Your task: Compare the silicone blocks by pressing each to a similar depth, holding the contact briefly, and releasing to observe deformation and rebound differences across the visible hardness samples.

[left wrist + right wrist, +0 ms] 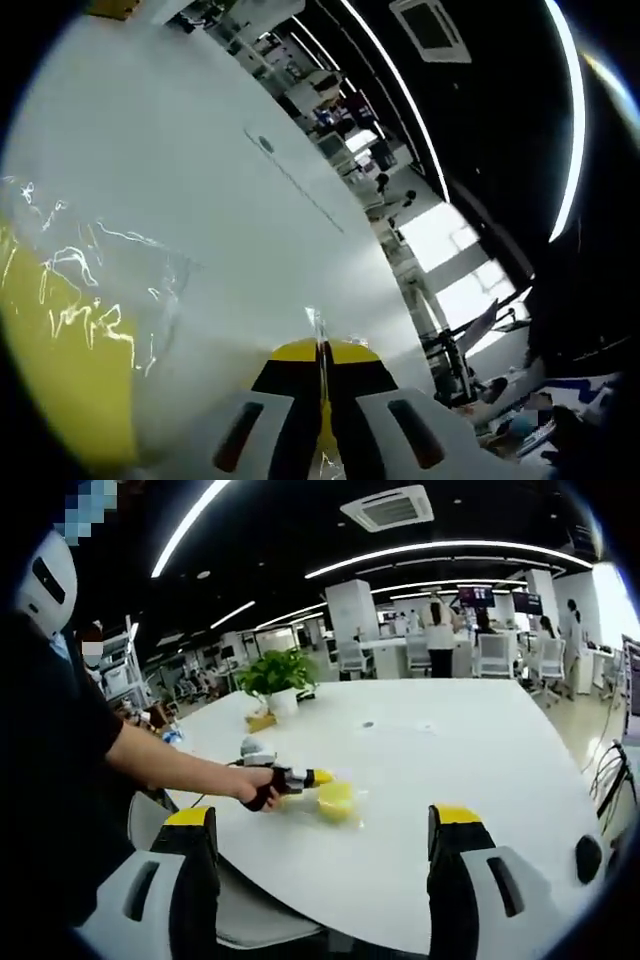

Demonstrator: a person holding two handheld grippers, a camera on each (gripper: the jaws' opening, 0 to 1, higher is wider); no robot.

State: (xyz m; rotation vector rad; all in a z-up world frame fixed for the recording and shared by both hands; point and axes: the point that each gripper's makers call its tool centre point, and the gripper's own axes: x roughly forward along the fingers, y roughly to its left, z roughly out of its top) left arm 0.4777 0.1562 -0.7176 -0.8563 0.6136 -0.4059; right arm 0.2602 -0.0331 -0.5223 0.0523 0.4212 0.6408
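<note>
A: Looking along the left gripper [322, 400], what is there?
B: Jaws clenched together; a yellow silicone block in clear wrap [60, 340] lies left, on the white table [200, 150].
A: And the right gripper [325, 830]?
B: Released wide, held well back; the block [335, 800] touches the left gripper's [318, 777] tip.

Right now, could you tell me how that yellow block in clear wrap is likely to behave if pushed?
The yellow block sits low and flat on the white table, so tipping or rolling seems unlikely. Its glossy, crinkled wrap could make it slide.

silicone block [335, 800] yellow | table [450, 750] white | plant [275, 670] green | claw tips [458, 815] yellow
</note>
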